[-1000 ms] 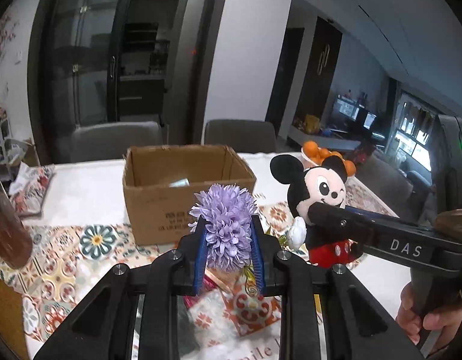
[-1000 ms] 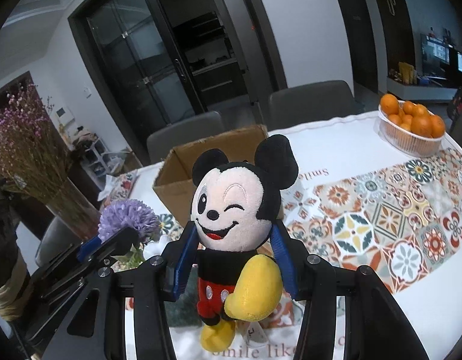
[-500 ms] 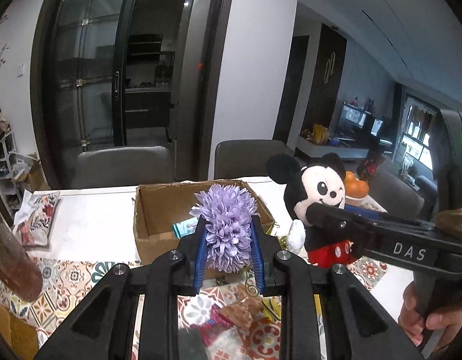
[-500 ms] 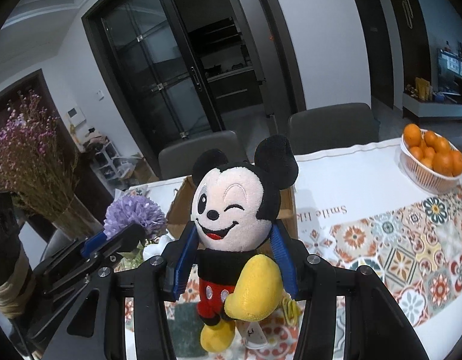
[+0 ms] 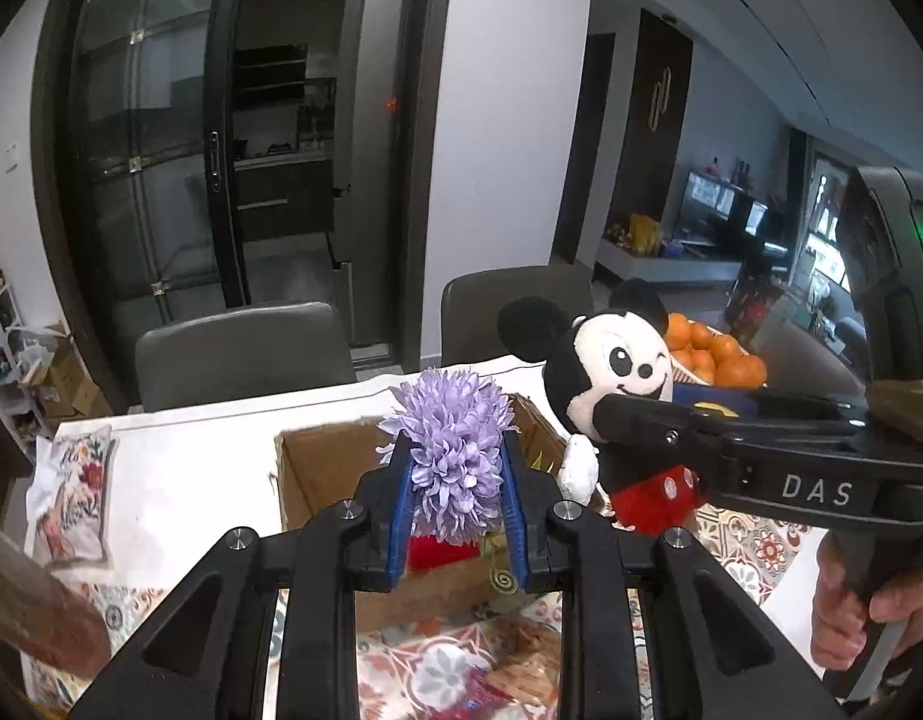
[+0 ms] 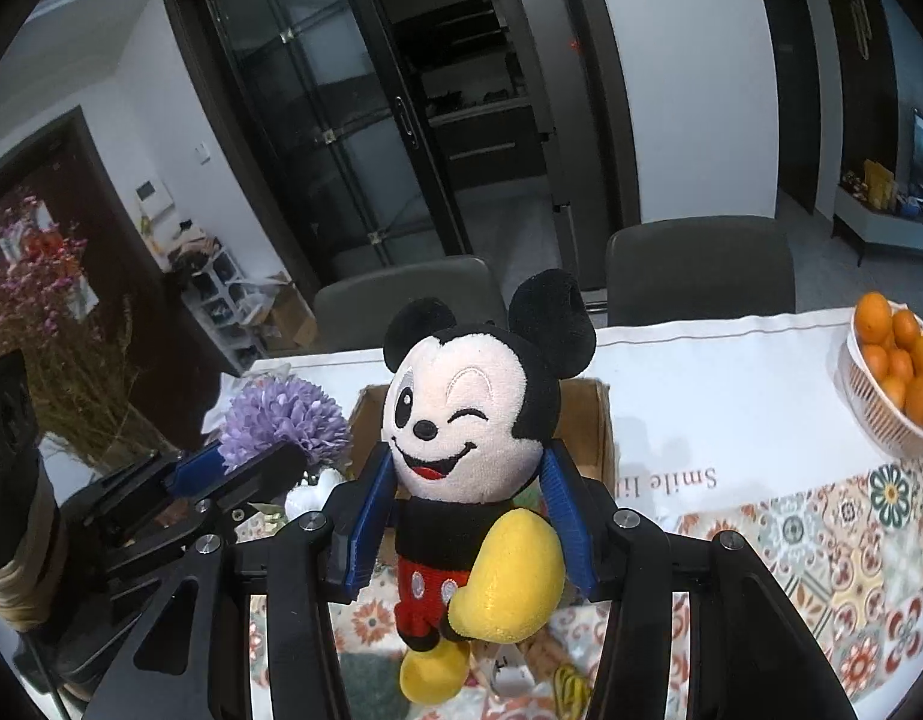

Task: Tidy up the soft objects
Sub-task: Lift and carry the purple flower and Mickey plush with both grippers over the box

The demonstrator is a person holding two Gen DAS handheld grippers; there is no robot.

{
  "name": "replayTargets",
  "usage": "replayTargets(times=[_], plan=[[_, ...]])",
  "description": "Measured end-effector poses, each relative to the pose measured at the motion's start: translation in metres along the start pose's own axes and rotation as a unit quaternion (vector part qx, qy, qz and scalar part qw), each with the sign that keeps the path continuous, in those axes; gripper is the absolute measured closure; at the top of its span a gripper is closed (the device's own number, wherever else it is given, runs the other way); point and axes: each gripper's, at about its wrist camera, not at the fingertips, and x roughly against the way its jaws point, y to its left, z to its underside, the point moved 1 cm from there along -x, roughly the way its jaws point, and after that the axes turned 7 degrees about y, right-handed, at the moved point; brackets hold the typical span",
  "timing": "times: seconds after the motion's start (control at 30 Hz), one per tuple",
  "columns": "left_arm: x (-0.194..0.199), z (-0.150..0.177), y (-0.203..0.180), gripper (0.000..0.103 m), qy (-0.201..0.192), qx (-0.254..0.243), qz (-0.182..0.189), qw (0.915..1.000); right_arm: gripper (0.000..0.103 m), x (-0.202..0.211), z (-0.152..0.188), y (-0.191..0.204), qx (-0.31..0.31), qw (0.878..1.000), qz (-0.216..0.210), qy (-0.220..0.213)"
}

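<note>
My left gripper [image 5: 458,486] is shut on a purple fabric flower [image 5: 452,456] and holds it above the near side of an open cardboard box [image 5: 317,474]. My right gripper [image 6: 467,510] is shut on a Mickey Mouse plush [image 6: 467,420] and holds it upright above the table, just right of the flower. The plush [image 5: 617,384] and the right gripper also show in the left wrist view, over the box's right edge. The flower [image 6: 281,414] and the box [image 6: 593,420] show in the right wrist view. Something red lies inside the box [image 5: 440,552].
A bowl of oranges [image 6: 893,378] stands at the far right of the table. A vase of dried flowers [image 6: 53,360] stands at the left. A patterned pouch [image 5: 77,498] lies left of the box. Small wrapped items [image 5: 509,666] lie on the tablecloth below. Two grey chairs [image 5: 239,354] stand behind the table.
Both grippers have risen and moved forward with their loads, so the box now lies lower and nearer beneath them and its inside shows. Both grips are unchanged.
</note>
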Motion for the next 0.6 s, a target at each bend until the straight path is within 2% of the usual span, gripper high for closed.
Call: replayTargets(times=[0.3, 0.6], plan=[[-0.04, -0.014, 0.008, 0.077, 0.042, -0.003, 0.013, 0.999, 0.053, -0.037, -0.027, 0.0, 0.046, 0.998, 0.008, 0.033], [-0.074, -0.016, 0.008, 0.077, 0.075, -0.012, 0.009, 0.9971, 0.053, -0.085, -0.035, -0.014, 0.07, 0.994, -0.017, 0.078]])
